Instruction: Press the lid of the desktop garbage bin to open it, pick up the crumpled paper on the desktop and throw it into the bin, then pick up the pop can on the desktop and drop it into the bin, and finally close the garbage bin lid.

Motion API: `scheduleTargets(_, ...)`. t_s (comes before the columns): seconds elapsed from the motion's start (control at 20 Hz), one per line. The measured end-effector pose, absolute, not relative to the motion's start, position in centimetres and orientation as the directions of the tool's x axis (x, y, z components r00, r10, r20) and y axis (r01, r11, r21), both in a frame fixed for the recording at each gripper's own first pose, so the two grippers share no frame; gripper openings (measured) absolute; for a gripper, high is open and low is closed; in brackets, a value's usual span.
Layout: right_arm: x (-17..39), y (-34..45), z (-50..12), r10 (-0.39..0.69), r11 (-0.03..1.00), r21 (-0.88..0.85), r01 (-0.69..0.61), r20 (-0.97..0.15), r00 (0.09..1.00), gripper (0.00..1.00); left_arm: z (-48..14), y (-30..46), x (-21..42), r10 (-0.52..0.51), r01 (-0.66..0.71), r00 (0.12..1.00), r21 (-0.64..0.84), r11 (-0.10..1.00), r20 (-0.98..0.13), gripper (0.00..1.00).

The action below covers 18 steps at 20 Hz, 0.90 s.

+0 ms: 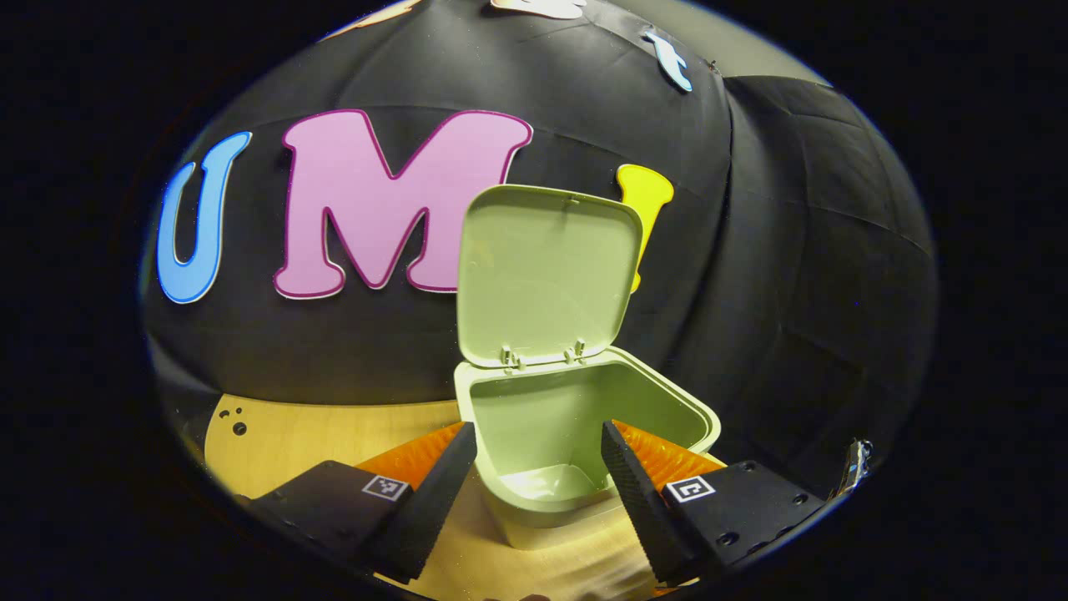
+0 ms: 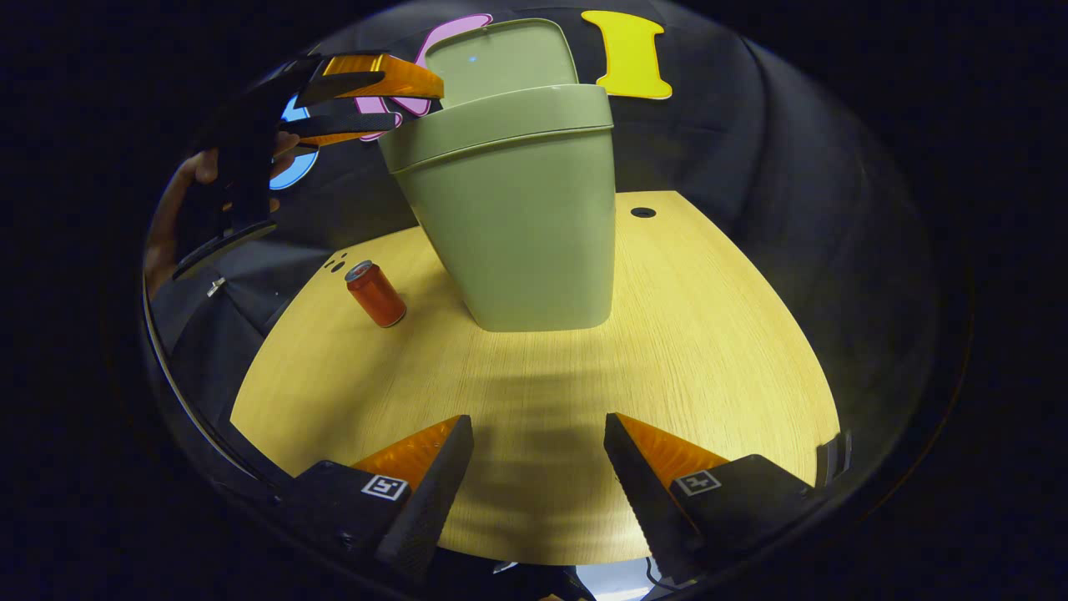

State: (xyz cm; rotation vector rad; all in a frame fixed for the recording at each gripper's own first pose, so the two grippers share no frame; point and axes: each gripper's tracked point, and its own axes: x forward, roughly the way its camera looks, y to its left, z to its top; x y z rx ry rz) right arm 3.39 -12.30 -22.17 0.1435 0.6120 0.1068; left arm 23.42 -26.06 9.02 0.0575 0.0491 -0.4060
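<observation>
I am holding my left tongs (image 1: 538, 455) above the front rim of the garbage bin (image 1: 584, 417), jaws spread wide with nothing between them. Ahead of these tongs the lid (image 1: 546, 275) is standing upright on its hinges at the bin's far edge, and I am looking down into the bin, where a pale patch is showing at the bottom; I cannot tell whether it is the crumpled paper.

My right tongs (image 2: 538, 455) are hovering low over the desk (image 2: 709, 351), jaws also wide apart and gripping nothing. Straight ahead of them the bin (image 2: 517, 217) is standing on the desk. Ahead and to the left of these tongs, just beside the bin but apart from it, the red pop can (image 2: 375, 294) is standing upright. In the right gripper view my left tongs (image 2: 367, 100) are showing at the upper left, level with the bin's rim, a hand (image 2: 179, 209) gripping their handle.
</observation>
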Motion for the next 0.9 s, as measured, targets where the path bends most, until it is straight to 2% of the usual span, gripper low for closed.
scheduleTargets(0.2,3.8,-10.7,-22.6,0.185,0.980,0.167,-0.108,-0.574,0.797,0.99,9.7,-21.6,22.3,-0.307,0.307,0.952,0.048,0.951,-0.011,0.96)
scheduleTargets(0.45,4.6,-7.8,-22.6,0.245,0.970,0.144,-0.198,-0.576,0.780,0.99,8.3,-13.5,20.2,-0.153,0.153,0.988,-0.009,0.988,-0.006,0.96)
scheduleTargets(0.9,8.5,0.2,-21.5,0.355,0.926,0.089,-0.366,-0.536,0.766,1.00,2.0,1.1,13.7,0.138,-0.149,0.986,-0.133,0.980,-0.089,0.96)
